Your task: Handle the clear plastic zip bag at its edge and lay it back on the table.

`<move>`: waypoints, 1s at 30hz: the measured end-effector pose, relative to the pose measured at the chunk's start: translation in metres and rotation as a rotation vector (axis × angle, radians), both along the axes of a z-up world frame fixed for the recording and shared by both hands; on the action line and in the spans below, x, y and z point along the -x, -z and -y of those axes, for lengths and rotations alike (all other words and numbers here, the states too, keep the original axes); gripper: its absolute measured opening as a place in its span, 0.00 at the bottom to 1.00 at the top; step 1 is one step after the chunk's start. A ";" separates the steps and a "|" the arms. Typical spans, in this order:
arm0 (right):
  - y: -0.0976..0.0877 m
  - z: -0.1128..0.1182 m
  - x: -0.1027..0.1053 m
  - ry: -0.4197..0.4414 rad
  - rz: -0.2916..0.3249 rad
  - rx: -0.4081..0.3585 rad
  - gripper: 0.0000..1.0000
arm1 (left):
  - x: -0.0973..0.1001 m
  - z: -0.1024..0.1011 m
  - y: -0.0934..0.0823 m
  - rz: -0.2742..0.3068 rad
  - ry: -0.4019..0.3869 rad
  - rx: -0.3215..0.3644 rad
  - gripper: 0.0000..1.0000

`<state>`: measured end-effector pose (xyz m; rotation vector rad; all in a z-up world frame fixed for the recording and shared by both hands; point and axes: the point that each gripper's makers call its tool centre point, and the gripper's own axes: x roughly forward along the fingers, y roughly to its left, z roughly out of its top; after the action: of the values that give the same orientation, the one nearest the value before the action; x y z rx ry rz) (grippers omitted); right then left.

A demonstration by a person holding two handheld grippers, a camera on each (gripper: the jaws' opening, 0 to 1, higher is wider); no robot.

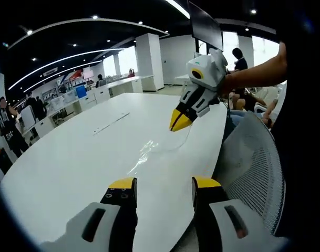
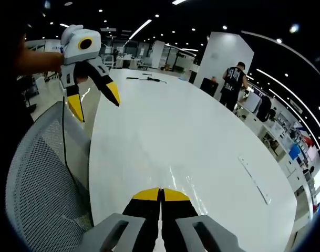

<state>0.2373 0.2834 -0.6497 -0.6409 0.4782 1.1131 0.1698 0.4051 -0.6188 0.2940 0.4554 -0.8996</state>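
Note:
The clear plastic zip bag (image 1: 148,152) lies mostly flat and glinting on the white table (image 1: 81,157), with its right edge lifted in a thin curve. My right gripper (image 1: 180,121) comes in from the right, held by a person's hand, and is shut on that raised edge just above the tabletop. In the right gripper view its yellow-tipped jaws (image 2: 161,193) are pressed together, and the bag (image 2: 173,181) shows faintly as a sheen ahead of them. My left gripper (image 1: 164,183) is open and holds nothing, nearer than the bag. It hangs over the table's edge (image 2: 95,105).
A grey mesh chair back (image 1: 254,168) stands close against the table's rim (image 2: 39,173). A narrow slot (image 1: 111,123) is set into the tabletop, and a dark cable (image 2: 146,79) lies at the far end. People stand by desks and white pillars beyond the table.

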 end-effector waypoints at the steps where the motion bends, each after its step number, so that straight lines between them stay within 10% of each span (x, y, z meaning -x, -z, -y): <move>1: 0.000 0.001 -0.001 0.002 0.001 0.000 0.00 | 0.002 0.000 0.001 -0.004 -0.003 0.004 0.40; 23: 0.015 0.000 0.001 -0.005 0.018 0.023 0.00 | 0.008 -0.044 0.044 -0.033 -0.082 0.038 0.39; 30: 0.026 -0.002 -0.001 -0.001 0.046 0.026 0.00 | 0.024 -0.021 0.037 -0.028 -0.086 0.049 0.42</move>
<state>0.2386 0.2854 -0.6757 -0.6885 0.4534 1.0922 0.1455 0.4263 -0.6554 0.2161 0.4680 -0.8308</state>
